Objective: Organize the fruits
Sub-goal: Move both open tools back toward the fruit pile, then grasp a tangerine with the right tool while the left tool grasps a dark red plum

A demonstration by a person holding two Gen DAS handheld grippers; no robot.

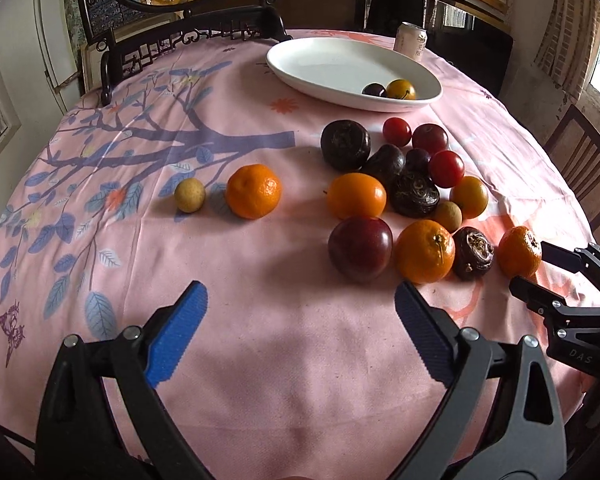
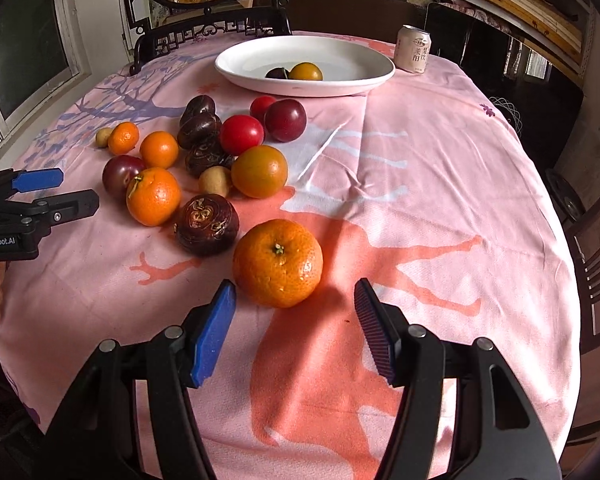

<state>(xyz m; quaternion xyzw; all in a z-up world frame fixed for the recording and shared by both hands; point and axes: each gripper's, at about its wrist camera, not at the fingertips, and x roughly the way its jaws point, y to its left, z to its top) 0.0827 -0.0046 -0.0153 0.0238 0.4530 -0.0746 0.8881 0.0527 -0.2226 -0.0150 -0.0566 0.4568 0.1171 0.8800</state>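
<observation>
The pink tablecloth (image 1: 260,320) carries one white oval plate (image 1: 320,64) with two fruits in it, a dark plum (image 1: 374,90) and a yellow-orange one (image 1: 401,89), and one drink can (image 1: 410,40) behind it. Loose on the cloth lie five mandarins (image 1: 253,191), four dark brown wrinkled fruits (image 1: 345,145), two small tan fruits (image 1: 190,195) and one amber-yellow fruit (image 1: 469,197). There are also two bright red fruits (image 1: 446,168) and three dark red or purple plums (image 1: 360,249).
</observation>
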